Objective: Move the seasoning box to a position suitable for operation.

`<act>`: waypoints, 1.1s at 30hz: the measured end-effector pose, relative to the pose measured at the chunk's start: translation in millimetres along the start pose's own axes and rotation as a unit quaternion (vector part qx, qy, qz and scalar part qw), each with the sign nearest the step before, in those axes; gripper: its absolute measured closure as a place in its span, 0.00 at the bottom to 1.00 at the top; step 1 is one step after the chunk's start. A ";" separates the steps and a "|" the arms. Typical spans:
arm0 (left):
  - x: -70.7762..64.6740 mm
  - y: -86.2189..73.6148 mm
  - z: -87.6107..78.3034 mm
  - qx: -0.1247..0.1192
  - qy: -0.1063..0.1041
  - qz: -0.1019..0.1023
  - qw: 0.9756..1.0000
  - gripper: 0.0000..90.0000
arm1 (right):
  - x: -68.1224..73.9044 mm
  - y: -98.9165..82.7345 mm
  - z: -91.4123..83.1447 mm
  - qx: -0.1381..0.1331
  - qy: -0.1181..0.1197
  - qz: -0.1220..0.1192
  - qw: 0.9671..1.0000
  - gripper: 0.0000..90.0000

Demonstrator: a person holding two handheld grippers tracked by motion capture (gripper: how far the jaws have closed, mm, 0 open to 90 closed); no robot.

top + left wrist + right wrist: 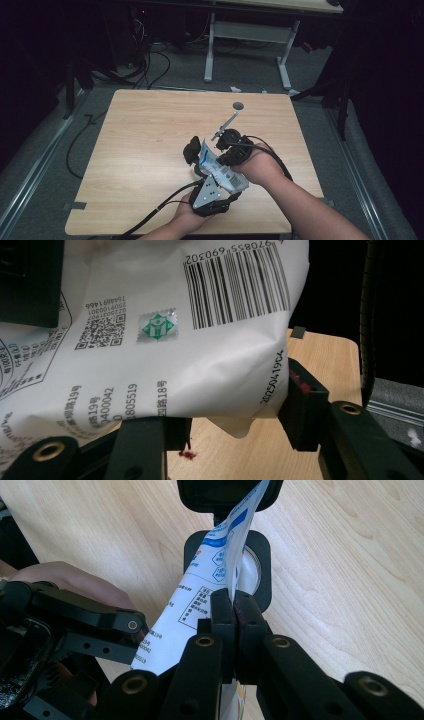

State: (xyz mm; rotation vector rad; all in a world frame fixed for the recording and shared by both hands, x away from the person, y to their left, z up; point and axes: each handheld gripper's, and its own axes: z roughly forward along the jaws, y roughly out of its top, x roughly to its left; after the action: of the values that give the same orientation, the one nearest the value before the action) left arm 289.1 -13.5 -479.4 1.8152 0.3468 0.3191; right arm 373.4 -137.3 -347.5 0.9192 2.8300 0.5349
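A white packet [223, 173] with blue print and a barcode is held up off the wooden table [150, 150] between both grippers. My right gripper [234, 602] is shut on the packet's [197, 597] thin edge, pads pressed together on it. It comes in from the right [216, 159]. My left gripper [235, 420] holds the packet's [200, 355] lower end across its width. One pad sits under the packet and the other presses on its creased corner. In the high view the left gripper [220, 182] points up from the near edge, its grey plate on top.
A black rounded block [262, 555] with a silvery disc stands just behind the packet, also seen in the high view [192, 149]. A grey round plug [238, 106] is set in the table's far side. A white-legged desk [250, 35] and cables lie beyond the table.
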 end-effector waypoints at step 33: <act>0.4 1.4 2.6 0.001 0.003 -0.004 1.000 0.60 | -2.7 1.1 0.5 0.000 -0.001 0.001 1.000 0.99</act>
State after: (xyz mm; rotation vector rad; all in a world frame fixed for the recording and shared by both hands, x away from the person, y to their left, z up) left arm 290.6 -16.0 -478.7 1.8155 0.3586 0.3194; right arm 376.4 -137.9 -347.5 0.9211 2.8276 0.5346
